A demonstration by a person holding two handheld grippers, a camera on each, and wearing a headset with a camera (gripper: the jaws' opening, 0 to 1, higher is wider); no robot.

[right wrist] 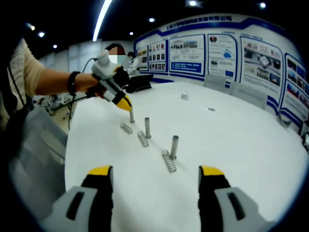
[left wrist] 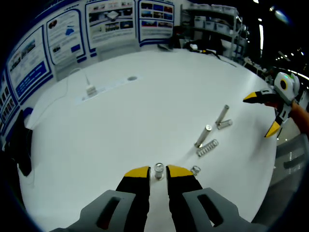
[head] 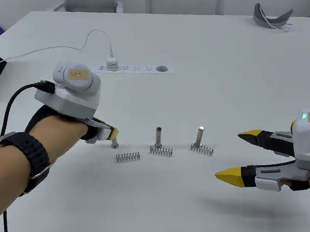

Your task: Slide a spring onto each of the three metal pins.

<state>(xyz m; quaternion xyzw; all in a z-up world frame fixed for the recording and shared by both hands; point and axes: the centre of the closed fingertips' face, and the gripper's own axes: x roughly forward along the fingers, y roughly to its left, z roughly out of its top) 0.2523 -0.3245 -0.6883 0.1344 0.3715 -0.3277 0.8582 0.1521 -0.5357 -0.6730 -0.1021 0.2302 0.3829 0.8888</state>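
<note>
A broad white worktable (head: pixel 226 73) runs from the near edge to the far wall. The white-and-black left gripper (head: pixel 110 135) with yellow tips sits at near left, held by a hand with a black strap on the wrist. Its jaws are clenched on the top of the left pin (head: pixel 114 143), a short upright silver metal post; in the left gripper view the post's top sits between the two yellow tips. The matching right gripper (head: pixel 239 155) hovers at near right, well apart from the parts. Its jaws are spread wide and grasp nothing.

A long white power strip (head: pixel 131 69) lies farther back, left of centre, with a white plug (head: pixel 112 64) and cable in it.

The three pins stand in a row across the middle of the table. The middle pin (head: pixel 158 137) is a darker steel cylinder and the right pin (head: pixel 199 135) a brighter one, both upright.

Three small coiled wire springs lie flat on the table. The left spring (head: pixel 127 157) lies nearer than the row, between the left and middle pins. The middle spring (head: pixel 161 151) lies at the foot of the middle pin, and the right spring (head: pixel 202 149) at the foot of the right pin.
</note>
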